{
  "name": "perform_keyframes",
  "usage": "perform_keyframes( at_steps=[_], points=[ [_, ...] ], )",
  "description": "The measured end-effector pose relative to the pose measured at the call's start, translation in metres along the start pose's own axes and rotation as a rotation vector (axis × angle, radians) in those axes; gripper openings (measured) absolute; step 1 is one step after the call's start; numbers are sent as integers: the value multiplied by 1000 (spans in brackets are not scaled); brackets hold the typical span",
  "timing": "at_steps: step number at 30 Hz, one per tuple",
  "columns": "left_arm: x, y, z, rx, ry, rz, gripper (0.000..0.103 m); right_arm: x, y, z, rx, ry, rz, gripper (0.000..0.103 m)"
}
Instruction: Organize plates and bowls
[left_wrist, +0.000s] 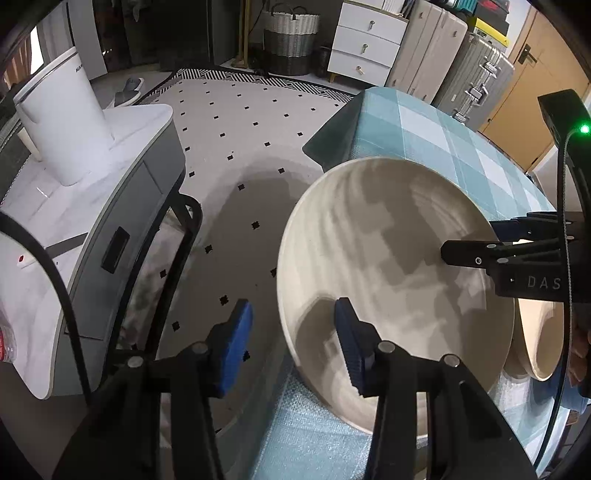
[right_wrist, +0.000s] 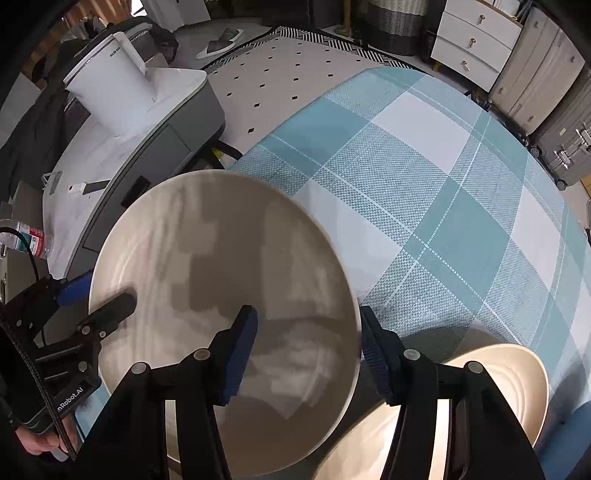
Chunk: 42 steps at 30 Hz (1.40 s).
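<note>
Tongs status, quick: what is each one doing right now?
Left tongs: open, straddling the big plate's rim, not clamped.
Right tongs: open, straddling the same plate's opposite rim.

We see only part of the second plate (right_wrist: 491, 387); the right gripper (right_wrist: 308, 354) hides its middle, and the bottom edge cuts it off.

You've got two cream dishes by the checked tablecloth (right_wrist: 424, 192): one large plate (right_wrist: 221, 295) over its near-left edge, one second dish (right_wrist: 495, 373) just right of that plate. Two grippers: left gripper (left_wrist: 293, 343) and right gripper (right_wrist: 308, 354). Beyond the cloth, one three-drawer chest (right_wrist: 476, 40).
</note>
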<state>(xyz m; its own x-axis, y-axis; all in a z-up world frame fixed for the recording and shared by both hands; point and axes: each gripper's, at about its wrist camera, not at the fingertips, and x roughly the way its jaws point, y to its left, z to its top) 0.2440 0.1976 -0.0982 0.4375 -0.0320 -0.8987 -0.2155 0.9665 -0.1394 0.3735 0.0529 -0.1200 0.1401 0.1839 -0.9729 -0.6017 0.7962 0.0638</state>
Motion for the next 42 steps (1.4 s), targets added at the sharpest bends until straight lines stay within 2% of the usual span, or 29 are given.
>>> perform_keyframes(
  at_steps=[2,3,12,17,23,30,33,37,42],
  points=[
    [-2,-1,-1,6,-6,-19,24,-1,-2,-2,-1,-4,2,52],
    [-2,-3,-1,10,-5,-16,23,-2,-3,-2,2,-6,1,52],
    [-3,-3,0,0,-1,-18,19,-4,-7,-8,24,-19,-12,32],
    [-4,-3,2,17,13,-6,18,-8,-4,-7,2,-23,-65,18],
    [-4,-3,2,21,14,15,16,-10,5,-8,-40,-34,-109,15],
    [-5,0,2,13,37,11,16,-13,7,-13,-69,-62,-119,14],
    [-6,-2,3,19,42,9,16,-15,9,-14,-32,-59,-108,13],
    [-7,0,3,10,42,17,16,-22,3,-19,29,-55,-51,11],
    [-5,5,3,-19,62,-1,16,-28,6,-25,37,-50,-36,10]
  ],
)
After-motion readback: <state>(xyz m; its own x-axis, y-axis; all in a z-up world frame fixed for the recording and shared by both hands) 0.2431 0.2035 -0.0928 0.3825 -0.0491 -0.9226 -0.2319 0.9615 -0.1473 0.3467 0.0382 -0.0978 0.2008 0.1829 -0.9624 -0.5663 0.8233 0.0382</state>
